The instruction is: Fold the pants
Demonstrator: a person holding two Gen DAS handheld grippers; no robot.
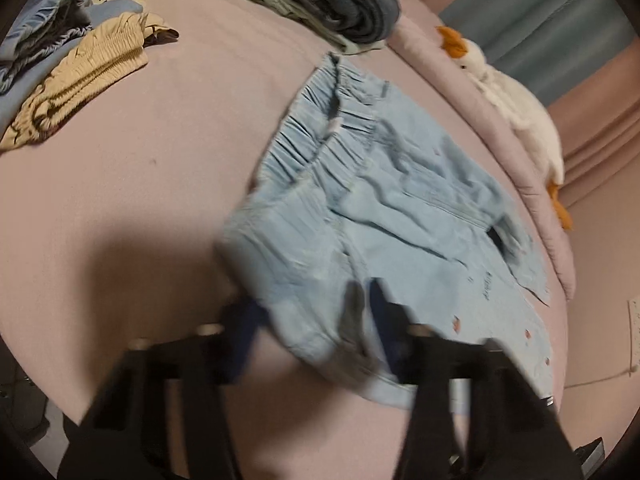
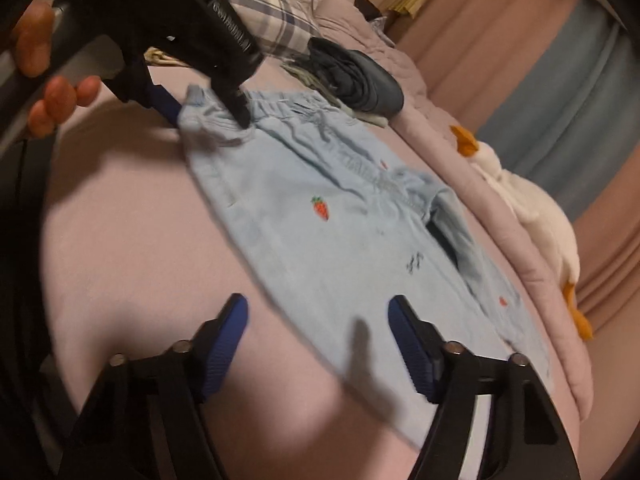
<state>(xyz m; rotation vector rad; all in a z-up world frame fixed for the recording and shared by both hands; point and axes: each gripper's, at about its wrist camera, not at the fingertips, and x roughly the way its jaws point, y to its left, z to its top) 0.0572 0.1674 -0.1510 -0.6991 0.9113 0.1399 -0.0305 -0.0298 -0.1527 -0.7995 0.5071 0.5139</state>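
Centrally on the pink bed [image 2: 120,248] lie the light blue pants [image 2: 320,216], spread mostly flat, elastic waistband toward the far side, small carrot embroidery [image 2: 320,207] on the fabric.

Left tongs [image 2: 212,114]: seen from the right wrist view pinching a bunched corner of the waistband, one blue-padded finger under the cloth, one dark finger on top; the corner is lifted slightly off the bed. In the left wrist view the same tongs [image 1: 308,320] are motion-blurred, with denim draped between and over the fingers. The person's hand [image 2: 52,76] grips the handle at upper left.

Right tongs [image 2: 318,312]: spread wide, blue pads apart, nothing between them. They hover just above the near edge of the pants; contact with the cloth not clear.

Surroundings: folded stack of dark clothes [image 1: 336,4] beyond the waistband; tan garment [image 1: 84,72] well apart on the left side of the bed; white goose plush toy [image 1: 516,100] along the bed's right edge, near the pink and blue curtains [image 2: 560,60]. Plaid pillow [image 2: 276,12] at the head.
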